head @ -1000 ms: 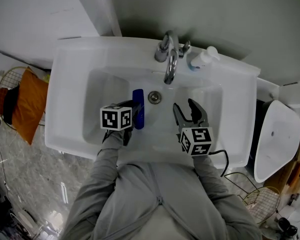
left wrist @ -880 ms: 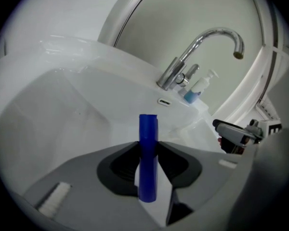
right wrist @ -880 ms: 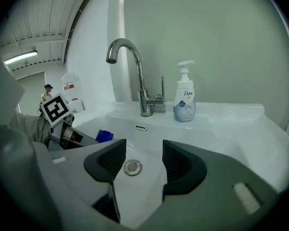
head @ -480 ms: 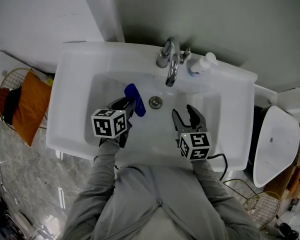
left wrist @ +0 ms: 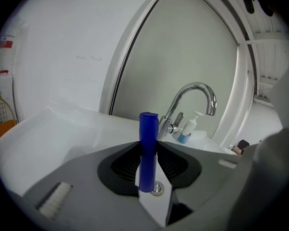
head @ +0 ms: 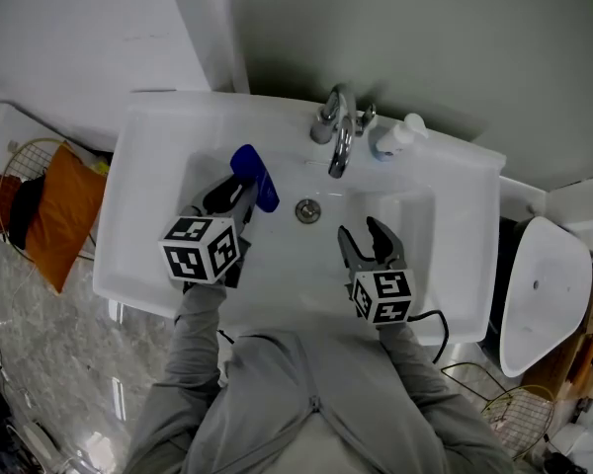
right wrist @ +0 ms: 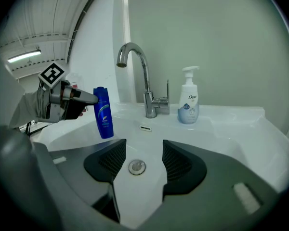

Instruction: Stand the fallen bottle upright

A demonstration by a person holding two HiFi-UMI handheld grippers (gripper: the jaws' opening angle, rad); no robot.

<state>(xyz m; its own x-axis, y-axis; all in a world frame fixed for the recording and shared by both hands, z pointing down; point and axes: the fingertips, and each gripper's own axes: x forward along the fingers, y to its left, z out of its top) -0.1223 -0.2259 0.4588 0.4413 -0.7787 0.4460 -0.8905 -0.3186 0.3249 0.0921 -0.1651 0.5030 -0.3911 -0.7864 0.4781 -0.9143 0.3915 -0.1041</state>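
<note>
**Blue bottle** (head: 254,178): clamped between the closed jaws of the left gripper (head: 239,197). It stands over the left part of the white sink (head: 148,166), left of the drain (head: 307,209) and of the faucet (head: 338,136). In the left gripper view the bottle fills the gap between the two jaws and crosses them at a right angle, its upper end rising past the jaw tips. In the right gripper view the jaws press on its upper part, and most of the body hangs below them.

**Axis:** the long axis runs close to vertical with a slight lean, one end up and the other down toward the basin's left slope, label facing right. Whether the lower end touches the basin cannot be told.

**Right gripper** (head: 364,240): jaws wide apart with nothing between them, held over the near right part of the basin and well apart from the bottle. The drain shows in the gap below them.

**Pump soap bottle** (head: 395,136): white, upright on the far rim, just right of the faucet.

**Orange cloth** (head: 64,215): on a wire rack left of the sink.
</note>
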